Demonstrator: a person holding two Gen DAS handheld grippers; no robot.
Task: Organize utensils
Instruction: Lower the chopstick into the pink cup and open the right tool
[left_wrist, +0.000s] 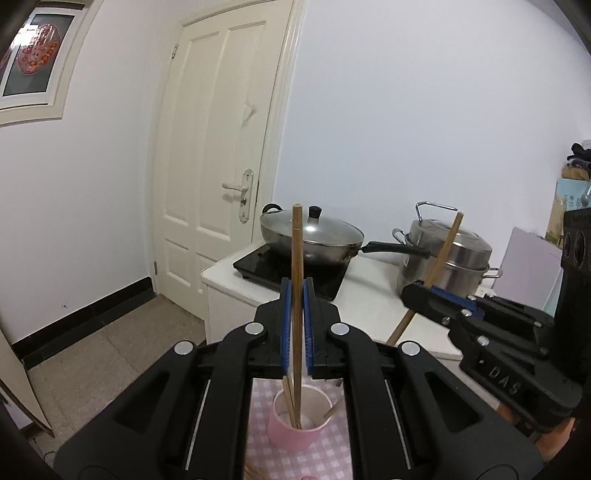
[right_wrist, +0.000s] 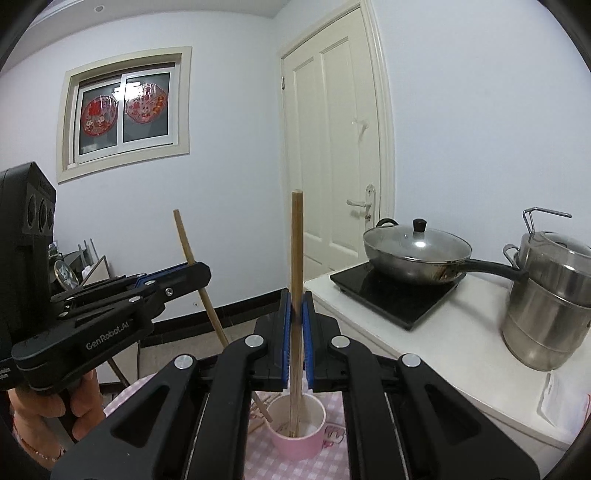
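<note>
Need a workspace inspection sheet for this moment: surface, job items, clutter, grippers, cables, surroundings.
Surface: pink checked cloth under the cup; white counter beyond.
Job's things: pink cup upright with chopsticks inside; one chopstick in the left gripper, another chopstick in the right, lower ends look to reach into the cup.
Clutter: lidded wok on black cooktop; steel steamer pot.
Grippers: left gripper and right gripper each shut on a chopstick.
Cables: nothing seen.
Surroundings: closed white door, window, tiled floor.
</note>
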